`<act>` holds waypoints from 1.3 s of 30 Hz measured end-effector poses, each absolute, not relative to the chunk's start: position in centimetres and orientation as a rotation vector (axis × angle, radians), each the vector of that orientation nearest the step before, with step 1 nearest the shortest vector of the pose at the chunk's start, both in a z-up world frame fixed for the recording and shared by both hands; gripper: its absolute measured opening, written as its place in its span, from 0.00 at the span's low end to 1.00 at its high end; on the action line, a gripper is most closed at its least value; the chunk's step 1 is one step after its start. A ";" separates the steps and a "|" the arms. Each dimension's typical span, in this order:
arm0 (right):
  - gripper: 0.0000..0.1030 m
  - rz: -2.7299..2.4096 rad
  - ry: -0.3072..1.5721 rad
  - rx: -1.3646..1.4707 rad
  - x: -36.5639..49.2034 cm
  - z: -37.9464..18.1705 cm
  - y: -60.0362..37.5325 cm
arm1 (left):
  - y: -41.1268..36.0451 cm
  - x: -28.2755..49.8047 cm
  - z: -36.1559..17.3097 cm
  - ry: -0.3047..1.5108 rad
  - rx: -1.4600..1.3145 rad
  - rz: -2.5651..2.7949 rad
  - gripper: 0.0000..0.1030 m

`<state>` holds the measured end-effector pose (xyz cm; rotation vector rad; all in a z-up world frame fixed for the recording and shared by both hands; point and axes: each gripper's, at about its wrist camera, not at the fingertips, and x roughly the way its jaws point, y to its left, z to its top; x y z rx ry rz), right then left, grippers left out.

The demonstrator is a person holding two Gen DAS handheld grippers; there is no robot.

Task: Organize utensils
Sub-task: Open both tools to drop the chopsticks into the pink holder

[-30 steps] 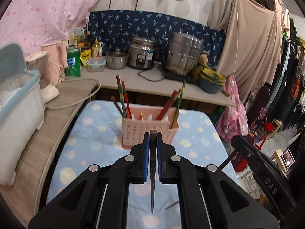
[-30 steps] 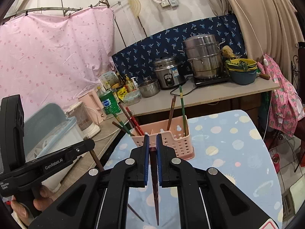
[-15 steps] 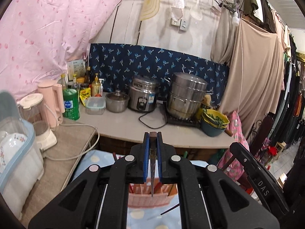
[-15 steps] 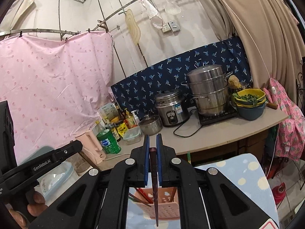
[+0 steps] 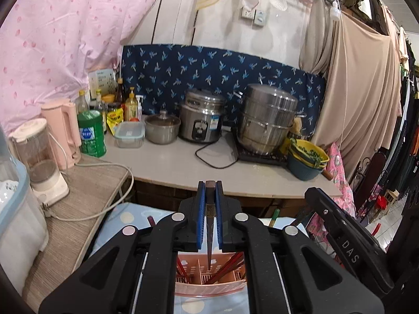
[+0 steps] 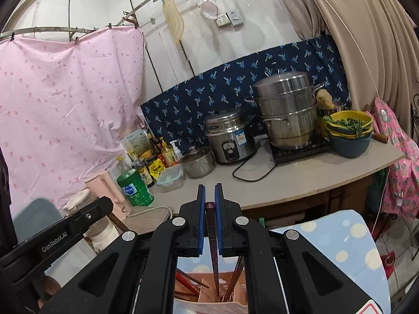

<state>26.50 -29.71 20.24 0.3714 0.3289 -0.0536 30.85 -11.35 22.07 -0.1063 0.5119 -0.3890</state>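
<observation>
My left gripper [image 5: 209, 187] is shut on a dark chopstick [image 5: 209, 230] that hangs tip-down over the pink slotted utensil basket [image 5: 209, 285]. The basket holds several red and dark chopsticks [image 5: 226, 265]. My right gripper [image 6: 209, 189] is shut on another dark chopstick [image 6: 213, 256], its tip down inside the same pink basket [image 6: 209, 307], which shows below the fingers with red chopsticks [image 6: 191, 281] leaning in it. The right gripper's body [image 5: 340, 233] shows at the right of the left wrist view; the left gripper's body [image 6: 57, 240] shows at the left of the right wrist view.
The basket stands on a blue cloth with pale dots [image 6: 340, 238]. Behind is a counter [image 5: 178, 164] with a rice cooker [image 5: 203, 116], steamer pot [image 5: 267, 120], small pot [image 5: 162, 129], green bottle [image 5: 91, 133], pink kettle [image 5: 62, 128] and blender [image 5: 39, 157].
Both grippers have risen and come closer over the basket, which dropped from mid-frame to the bottom edge between the fingers. Both chopsticks now point down into it.
</observation>
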 end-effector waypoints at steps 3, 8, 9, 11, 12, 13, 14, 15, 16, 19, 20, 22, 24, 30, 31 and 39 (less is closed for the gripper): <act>0.07 -0.056 0.372 0.387 27.1 18.0 -29.9 | -11.5 31.5 20.2 0.553 -0.107 -0.389 0.07; 0.07 -0.058 0.427 0.392 27.4 15.5 -30.0 | -11.8 31.6 17.9 0.594 -0.095 -0.383 0.07; 0.07 -0.060 0.433 0.392 27.3 15.1 -30.0 | -11.8 31.6 17.7 0.599 -0.093 -0.380 0.07; 0.07 -0.055 0.442 0.391 27.2 14.8 -30.0 | -11.6 31.3 17.5 0.602 -0.098 -0.370 0.08; 0.08 -0.050 0.447 0.391 27.1 14.8 -29.9 | -11.6 31.3 17.4 0.600 -0.104 -0.375 0.10; 0.11 -0.046 0.445 0.392 26.9 14.8 -29.9 | -11.5 31.0 17.5 0.600 -0.105 -0.373 0.13; 0.14 -0.049 0.444 0.389 26.7 14.9 -29.8 | -11.4 30.7 17.5 0.593 -0.103 -0.365 0.21; 0.22 -0.054 0.442 0.386 26.4 15.1 -29.8 | -11.3 30.3 17.6 0.585 -0.098 -0.358 0.27; 0.30 -0.055 0.434 0.388 26.0 15.3 -29.7 | -11.3 30.0 17.7 0.577 -0.093 -0.350 0.37; 0.35 -0.054 0.420 0.394 24.7 15.7 -29.6 | -10.9 28.7 17.9 0.556 -0.077 -0.336 0.48; 0.35 -0.053 0.419 0.395 24.2 15.7 -29.6 | -10.9 28.4 18.0 0.552 -0.072 -0.333 0.50; 0.40 -0.047 0.421 0.393 23.4 15.9 -29.3 | -10.7 27.4 18.2 0.543 -0.058 -0.324 0.50; 0.45 -0.049 0.417 0.384 22.2 16.0 -28.9 | -10.6 26.4 18.2 0.538 -0.038 -0.316 0.51; 0.56 -0.065 0.428 0.295 18.3 15.5 -26.8 | -9.5 23.4 17.7 0.542 -0.015 -0.296 0.56; 0.57 -0.062 0.436 0.294 17.7 15.4 -26.5 | -9.4 23.0 17.5 0.544 -0.011 -0.292 0.56; 0.65 -0.066 0.489 0.310 14.1 13.9 -25.4 | -8.1 19.7 16.1 0.567 0.015 -0.259 0.59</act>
